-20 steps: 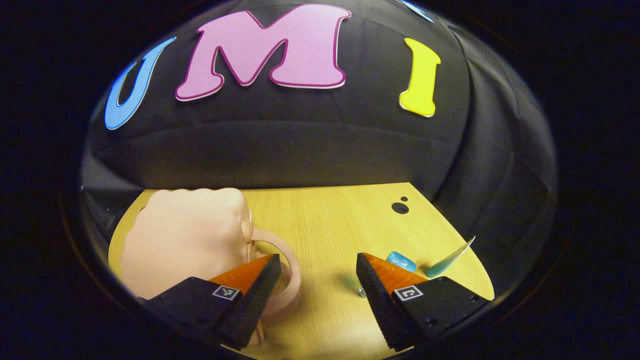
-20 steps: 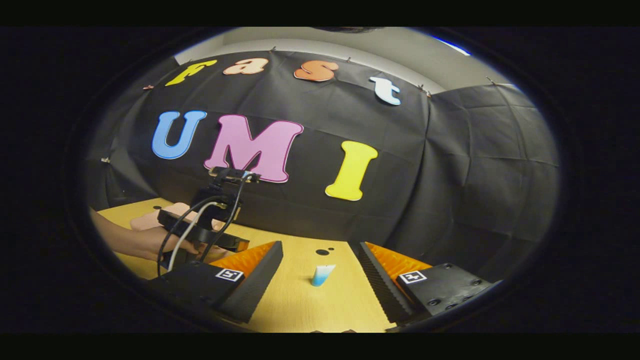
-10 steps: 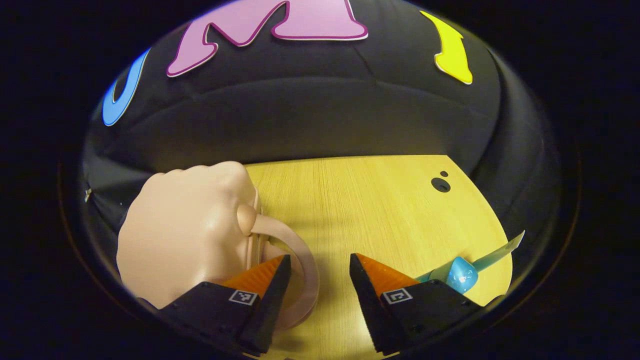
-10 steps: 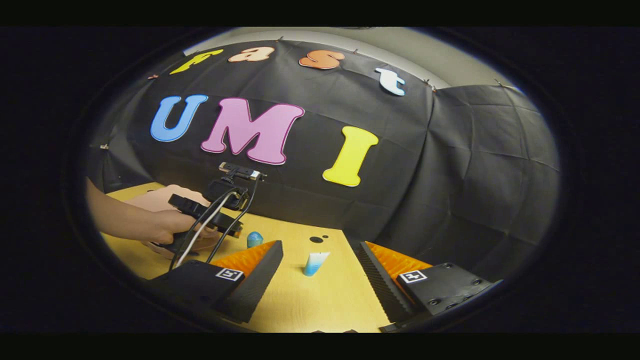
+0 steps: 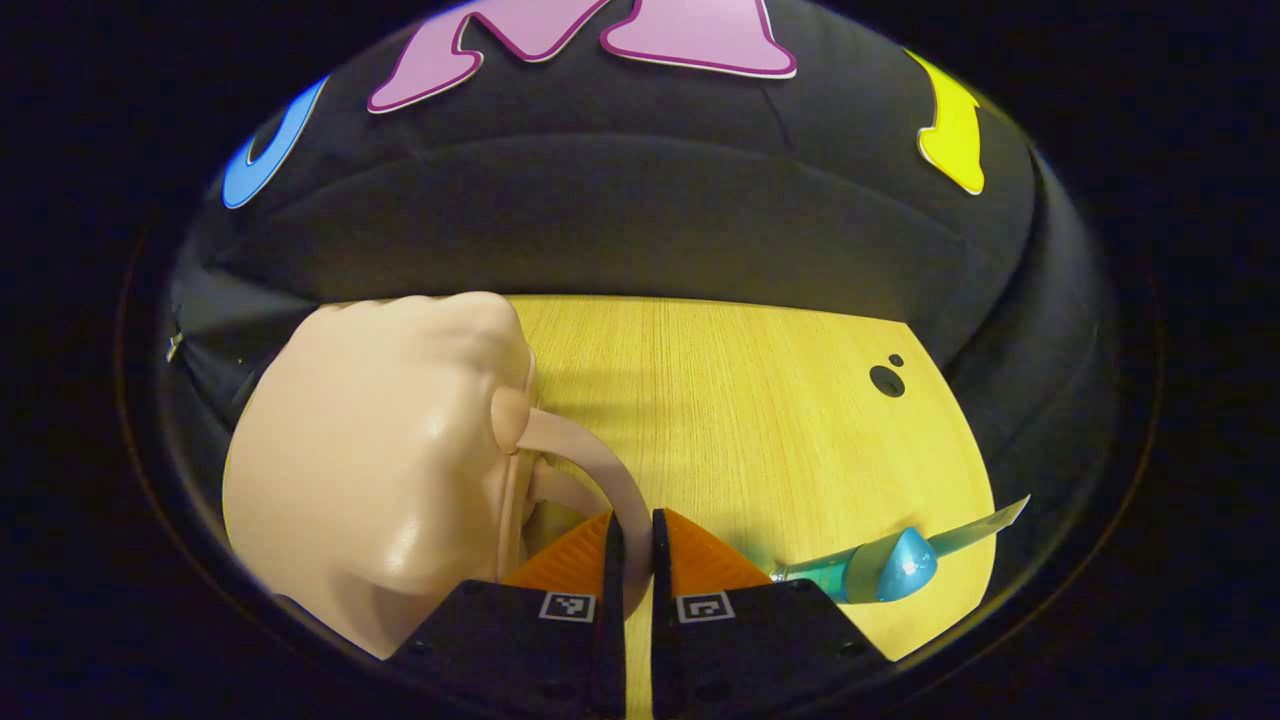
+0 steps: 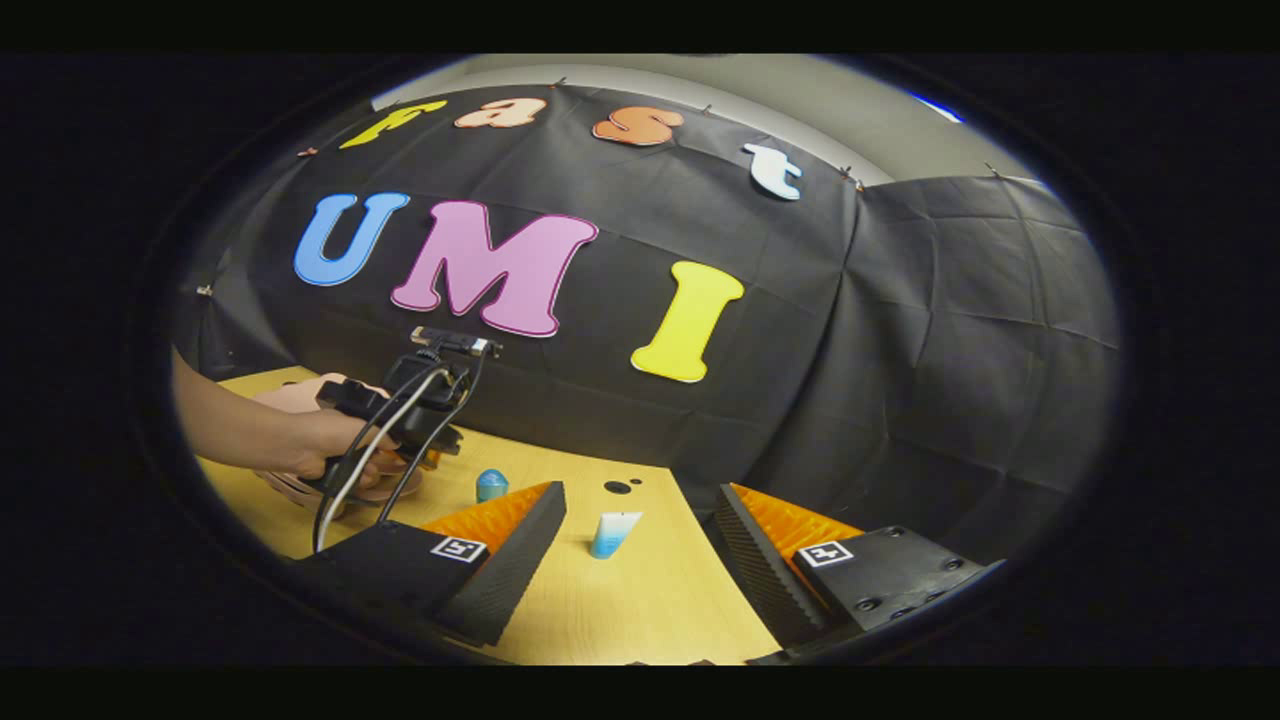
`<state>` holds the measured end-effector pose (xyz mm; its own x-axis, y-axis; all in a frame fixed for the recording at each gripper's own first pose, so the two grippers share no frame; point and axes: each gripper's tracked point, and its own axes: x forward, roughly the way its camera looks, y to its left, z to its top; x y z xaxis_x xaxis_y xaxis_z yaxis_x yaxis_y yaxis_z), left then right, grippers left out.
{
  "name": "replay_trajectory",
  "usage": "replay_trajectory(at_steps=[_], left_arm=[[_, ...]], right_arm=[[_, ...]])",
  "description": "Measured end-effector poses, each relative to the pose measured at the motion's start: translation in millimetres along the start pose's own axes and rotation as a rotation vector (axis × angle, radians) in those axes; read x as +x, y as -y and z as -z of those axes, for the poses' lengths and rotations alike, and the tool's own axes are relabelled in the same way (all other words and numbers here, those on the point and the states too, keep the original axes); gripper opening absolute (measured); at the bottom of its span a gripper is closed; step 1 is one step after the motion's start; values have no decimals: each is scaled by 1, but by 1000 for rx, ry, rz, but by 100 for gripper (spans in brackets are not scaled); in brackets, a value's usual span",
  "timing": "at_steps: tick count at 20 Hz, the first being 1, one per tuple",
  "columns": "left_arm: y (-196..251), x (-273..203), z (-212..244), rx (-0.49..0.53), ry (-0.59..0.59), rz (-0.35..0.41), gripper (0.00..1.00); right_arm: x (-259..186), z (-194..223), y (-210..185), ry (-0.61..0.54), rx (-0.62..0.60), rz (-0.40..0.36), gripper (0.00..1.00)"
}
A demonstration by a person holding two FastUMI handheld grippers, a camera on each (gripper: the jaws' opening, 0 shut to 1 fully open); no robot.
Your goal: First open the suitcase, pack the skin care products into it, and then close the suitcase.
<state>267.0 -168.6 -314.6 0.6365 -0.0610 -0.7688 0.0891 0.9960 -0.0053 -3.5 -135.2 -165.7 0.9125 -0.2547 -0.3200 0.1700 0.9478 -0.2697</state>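
Partly hidden, suitcase handle (image 5: 590, 465) inside left tool (image 5: 632, 545).

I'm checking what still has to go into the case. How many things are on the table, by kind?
Suitcase: 1
Blue bottle: 1
Tube: 1
Total: 3

The left gripper is shut on the handle; the right gripper is open.
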Motion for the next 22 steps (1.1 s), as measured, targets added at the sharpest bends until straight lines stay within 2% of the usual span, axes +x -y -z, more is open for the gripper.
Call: replay_trajectory(at_steps=[1, 5, 8, 12, 16, 19, 22], left_arm=[[1, -9, -6, -7, 1, 31, 14], [-17, -58, -51, 4, 65, 52, 12], [-44, -99, -88, 16, 118, 45, 12], [-93, -144, -119, -40, 141, 122, 12], [-168, -188, -148, 32, 198, 88, 12], [-220, -206, -148, 39, 162, 98, 12], [-302, -213, -150, 91, 157, -17, 12]], right_arm=[[-1, -1, -2, 1, 3, -5, 96], [-7, -23, -13, 70, 17, -28, 96], [-9, -29, -35, 82, 24, -86, 96], [-16, -47, -52, 135, 57, -142, 96], [-7, -37, -73, 72, 92, -178, 96], [-3, -29, -82, 11, 113, -189, 96], [2, -25, -84, -11, 104, -174, 96]])
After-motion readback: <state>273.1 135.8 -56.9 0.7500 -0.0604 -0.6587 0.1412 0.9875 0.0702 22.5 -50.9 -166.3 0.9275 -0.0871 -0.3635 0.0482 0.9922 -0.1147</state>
